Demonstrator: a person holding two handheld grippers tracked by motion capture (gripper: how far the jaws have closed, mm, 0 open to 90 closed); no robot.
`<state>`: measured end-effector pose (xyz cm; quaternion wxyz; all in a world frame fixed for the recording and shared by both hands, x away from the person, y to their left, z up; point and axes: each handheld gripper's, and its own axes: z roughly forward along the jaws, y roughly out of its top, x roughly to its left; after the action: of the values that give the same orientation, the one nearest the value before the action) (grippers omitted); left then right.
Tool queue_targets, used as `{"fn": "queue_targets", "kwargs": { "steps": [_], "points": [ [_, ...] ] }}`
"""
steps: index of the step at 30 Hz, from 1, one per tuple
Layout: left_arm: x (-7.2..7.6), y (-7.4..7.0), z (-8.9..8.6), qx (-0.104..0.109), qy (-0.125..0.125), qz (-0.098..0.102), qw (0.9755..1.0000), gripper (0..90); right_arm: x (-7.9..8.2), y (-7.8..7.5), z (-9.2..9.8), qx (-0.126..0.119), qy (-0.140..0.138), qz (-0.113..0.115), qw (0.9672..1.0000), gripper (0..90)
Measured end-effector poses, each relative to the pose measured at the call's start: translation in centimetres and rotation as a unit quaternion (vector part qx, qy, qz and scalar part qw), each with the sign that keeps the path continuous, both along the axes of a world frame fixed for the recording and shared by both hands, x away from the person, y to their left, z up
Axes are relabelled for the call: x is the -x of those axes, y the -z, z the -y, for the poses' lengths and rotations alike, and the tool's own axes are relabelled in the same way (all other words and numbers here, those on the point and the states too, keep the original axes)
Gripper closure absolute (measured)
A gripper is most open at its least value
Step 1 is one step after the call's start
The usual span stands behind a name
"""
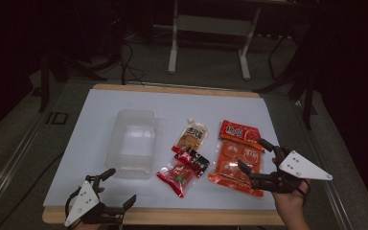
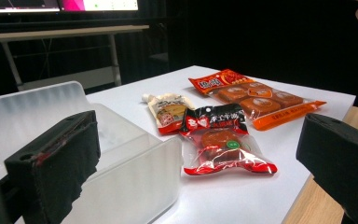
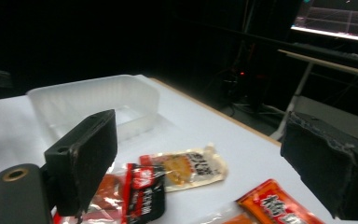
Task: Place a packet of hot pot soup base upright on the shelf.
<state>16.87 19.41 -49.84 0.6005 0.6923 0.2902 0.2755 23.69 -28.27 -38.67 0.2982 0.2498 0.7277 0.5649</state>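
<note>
Table: white board (image 1: 100, 110) on a wood-edged top, dark room beyond, lit screen at twelve o'clock.
Container: clear plastic rectangular tub (image 1: 132, 143), nothing inside, at nine o'clock of the packets.
Biggest packet: orange-red clear pack of round cakes (image 1: 235, 158), Chinese print, not readable, under the right gripper (image 1: 253, 154).
Middle packet: red-and-black snack bag (image 1: 183, 170).
Smallest: beige spouted sauce pouch (image 1: 192, 134).
Right gripper: jaws wide apart, gripping nothing.
Left gripper (image 1: 120, 187): at seven o'clock, spread wide, nothing held.
</note>
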Motion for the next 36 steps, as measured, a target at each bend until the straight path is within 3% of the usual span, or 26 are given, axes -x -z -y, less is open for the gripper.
{"fn": "queue_targets", "kwargs": {
  "steps": [10,17,22,36],
  "points": [
    [-0.1,0.1,0.0,-0.002,-0.001,-0.001,1.0,0.1,-1.7,-1.2,0.6,0.0,0.023,0.014,0.9996,10.3],
    [-0.1,0.1,0.0,-0.003,0.0,-0.003,1.0,0.1,-3.3,-1.7,1.3,-0.011,0.025,0.003,0.9996,9.7],
    [-0.1,0.1,0.0,-0.002,0.0,-0.003,1.0,0.1,-4.5,-1.8,1.6,-0.016,0.048,-0.001,0.9987,9.6],
    [-0.1,0.1,0.0,-0.004,0.001,-0.004,1.0,0.1,-7.6,-0.7,3.2,-0.005,0.08,-0.027,0.9964,9.7]
  ]
}}
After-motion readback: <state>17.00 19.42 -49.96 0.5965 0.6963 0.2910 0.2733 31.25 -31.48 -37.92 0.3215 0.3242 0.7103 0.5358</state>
